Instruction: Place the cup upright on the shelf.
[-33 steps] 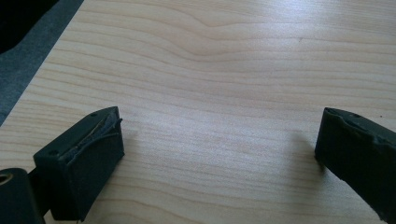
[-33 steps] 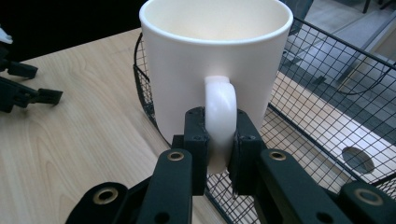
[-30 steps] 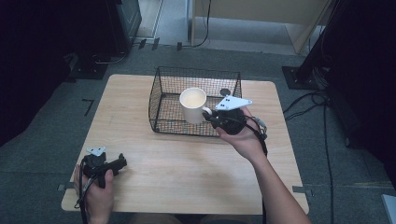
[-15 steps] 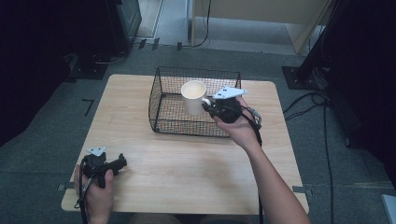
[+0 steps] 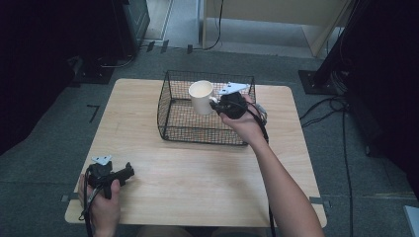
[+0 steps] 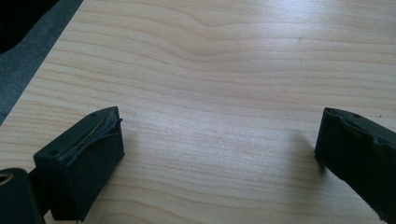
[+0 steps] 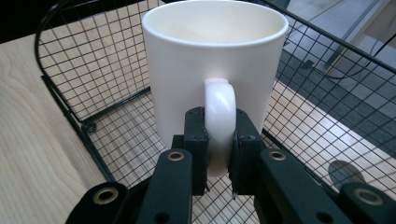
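Nearest, the left gripper [image 5: 129, 171] rested wide open on the table [image 5: 197, 182]. Farther off, the right gripper [image 7: 219, 140] clamped the white mug's [image 5: 201, 97] handle, holding it upright above the wire basket [image 5: 197, 133]. The carrying step seemed in hand; next likely called for lowering or clearing the rim without tipping.

A white mug [image 7: 212, 70], upright and empty, hangs by its handle above the black wire basket [image 5: 170, 116].

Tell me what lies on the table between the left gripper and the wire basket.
Nothing: in the high view, bare wood of the table separates the left gripper from the wire basket.
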